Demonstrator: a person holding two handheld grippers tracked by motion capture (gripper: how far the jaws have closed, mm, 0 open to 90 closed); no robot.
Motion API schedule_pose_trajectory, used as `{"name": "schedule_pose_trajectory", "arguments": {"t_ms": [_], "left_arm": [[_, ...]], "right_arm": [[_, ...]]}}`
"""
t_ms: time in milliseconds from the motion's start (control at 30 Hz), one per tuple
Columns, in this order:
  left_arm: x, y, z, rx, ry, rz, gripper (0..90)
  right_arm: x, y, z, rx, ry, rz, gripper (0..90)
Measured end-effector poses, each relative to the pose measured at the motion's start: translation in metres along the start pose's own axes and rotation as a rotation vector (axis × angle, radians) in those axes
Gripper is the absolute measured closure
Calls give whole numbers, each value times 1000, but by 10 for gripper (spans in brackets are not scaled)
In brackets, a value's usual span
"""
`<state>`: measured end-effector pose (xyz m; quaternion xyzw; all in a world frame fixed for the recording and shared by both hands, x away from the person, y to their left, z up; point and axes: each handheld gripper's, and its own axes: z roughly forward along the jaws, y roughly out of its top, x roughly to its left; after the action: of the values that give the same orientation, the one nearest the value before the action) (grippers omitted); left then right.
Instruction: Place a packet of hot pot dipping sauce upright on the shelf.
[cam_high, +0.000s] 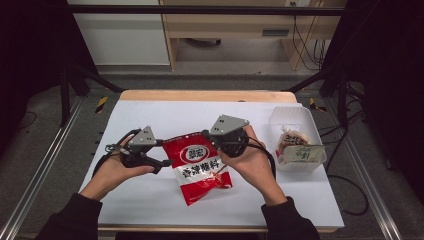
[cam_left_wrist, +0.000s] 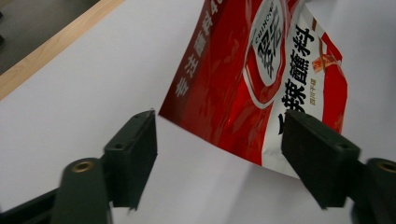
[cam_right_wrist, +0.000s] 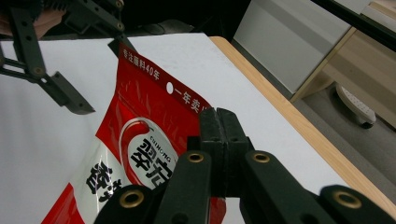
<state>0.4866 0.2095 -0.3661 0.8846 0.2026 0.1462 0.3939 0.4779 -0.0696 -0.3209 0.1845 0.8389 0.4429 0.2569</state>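
Left gripper (cam_high: 161, 161): jaws apart, nothing pinched. In the left gripper view the left top corner of the glossy red-and-white foil seasoning pouch (cam_left_wrist: 261, 79) sits between the jaws, but both pads are clear of the film. In the right gripper view this gripper (cam_right_wrist: 100, 65) straddles that same corner with a visible gap on each side.

Pouch (cam_high: 200, 167): middle of the white table cover (cam_high: 150, 200), between the two hands. Top edge with the round hang hole is lifted off the sheet; the bottom looks to rest on it, tilted toward the person.

Right gripper (cam_right_wrist: 218, 140): jaws fully closed, clamped on the right side of the pouch's top seal strip. In the high view it (cam_high: 220, 140) holds that corner up.

Right of that: clear plastic tub (cam_high: 295, 142) near the table's right edge, with a few small wrapped packets inside; not touched.

My read on the step: two-point grip on the top seal, probably to tear it open. Right side is secured, left side is lined up but not clamped.

Next move, as I judge it: close the left jaws on the seal strip near the corner, well onto the film so it doesn't slip. Then pull the two grips apart across the seal. Risk: a shallow bite on glossy film slides off.
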Motion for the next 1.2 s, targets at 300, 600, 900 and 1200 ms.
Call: {"name": "schedule_pose_trajectory", "arguments": {"t_ms": [300,600,900,1200], "left_arm": [[6,8,7,-17,-72,-53,694],[-2,20,4,1,-84,9,897],[-13,42,-6,36,-63,127,900],[-17,55,-8,40,-71,189,899]], "right_arm": [[-1,6,-5,15,4,-9,900],[-5,2,-16,66,24,-22,900],[-12,-8,-30,115,67,-83,654],[-24,-9,-30,176,88,-125,450]]}}
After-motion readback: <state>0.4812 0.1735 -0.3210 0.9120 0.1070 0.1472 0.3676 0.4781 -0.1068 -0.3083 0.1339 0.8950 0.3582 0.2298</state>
